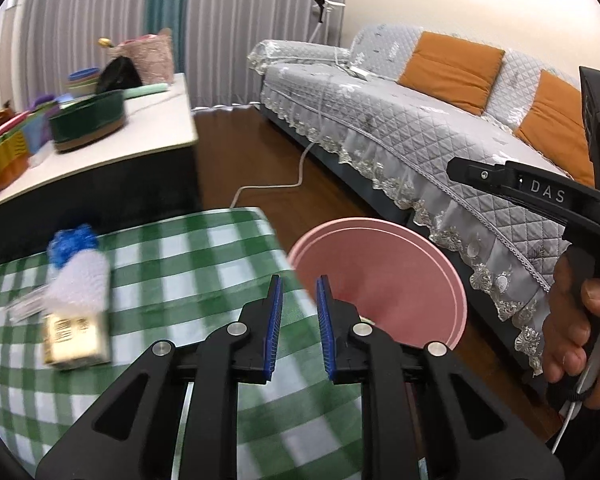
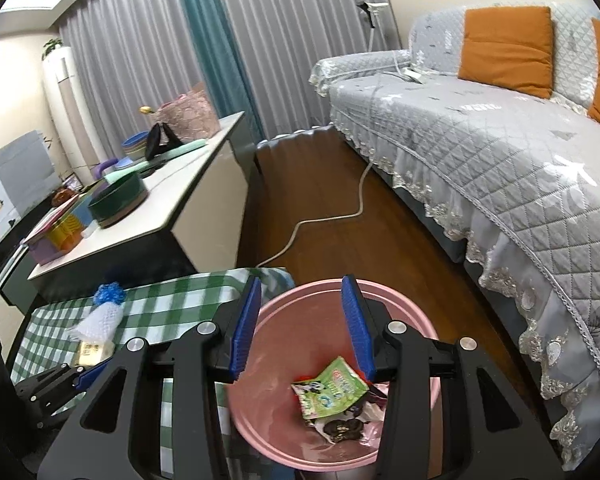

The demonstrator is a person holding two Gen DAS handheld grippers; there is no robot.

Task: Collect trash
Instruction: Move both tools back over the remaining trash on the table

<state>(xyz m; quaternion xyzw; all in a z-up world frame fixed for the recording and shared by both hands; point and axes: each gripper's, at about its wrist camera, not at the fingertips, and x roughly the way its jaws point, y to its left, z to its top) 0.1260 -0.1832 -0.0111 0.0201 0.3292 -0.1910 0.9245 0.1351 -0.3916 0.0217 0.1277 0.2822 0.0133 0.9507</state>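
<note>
My left gripper (image 1: 298, 280) hangs over the right edge of the green checked tablecloth (image 1: 180, 272), jaws a little apart, nothing between the blue pads. To its left lie a white and blue mesh scrap (image 1: 80, 272) and a small yellowish box (image 1: 74, 340), both blurred. A pink bin (image 1: 400, 264) stands on the floor just right of the table. My right gripper (image 2: 301, 280) is open and empty above the pink bin (image 2: 284, 344), which holds a green wrapper (image 2: 332, 390) and dark wrappers (image 2: 342, 426). The mesh scrap (image 2: 100, 320) and box (image 2: 92, 352) also show at left.
A grey quilted sofa (image 2: 480, 152) with orange cushions runs along the right. A white cable (image 2: 320, 216) snakes over the wooden floor. A low cabinet (image 2: 160, 216) with a green round box and coloured clutter stands behind the table. A hand (image 1: 572, 320) holds the right gripper's handle.
</note>
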